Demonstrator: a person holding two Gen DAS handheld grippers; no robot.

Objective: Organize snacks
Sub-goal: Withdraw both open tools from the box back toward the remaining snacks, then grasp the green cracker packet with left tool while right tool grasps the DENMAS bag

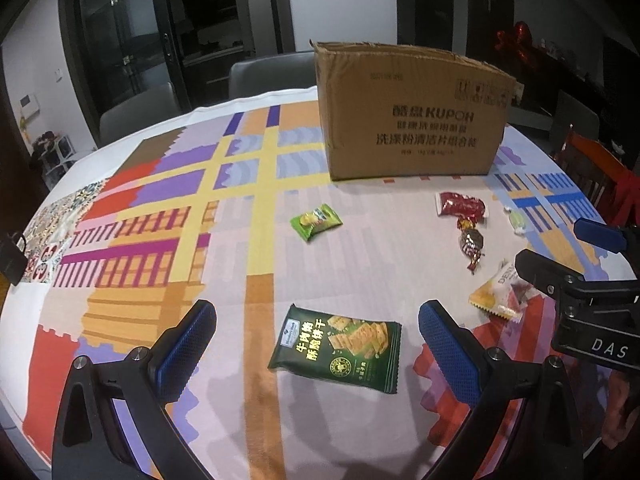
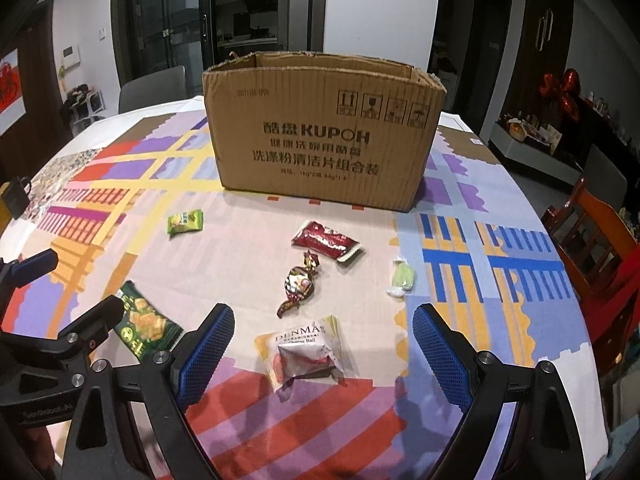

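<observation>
Left wrist view first: the left gripper (image 1: 318, 344) hangs over the patterned tablecloth (image 1: 224, 216) with its tongs spread wide and holding nothing. The dark green cracker packet (image 1: 336, 350) lies flat right between the two blue fingers (image 1: 186, 350), not touching either. Further out there's a small green candy (image 1: 316, 221), and off to the right a red packet (image 1: 460, 205), a foil-wrapped chocolate (image 1: 472, 242) and a pale green candy (image 1: 517, 221). The open cardboard box (image 1: 412, 120) stands at the far side, well apart from all of it. The right gripper (image 1: 560, 256) pokes in from the right edge, just beside the white Denmas packet (image 1: 498, 294).

Right wrist view: same story, tongs wide and empty. The Denmas packet (image 2: 306, 352) sits on the cloth between the fingers, a bit crumpled, clear of both pads. The chocolate (image 2: 298, 284) and red packet (image 2: 326, 240) lie beyond it, the box (image 2: 320, 132) straight ahead with its top open.

So this looks like the very start: every snack is on the table and, as far as can be seen, nothing has gone into the box. Each gripper seems lined up on its own packet. Next move probably calls for dropping lower and squeezing the flat wrappers near an edge, since thin foil tends to slip.
</observation>
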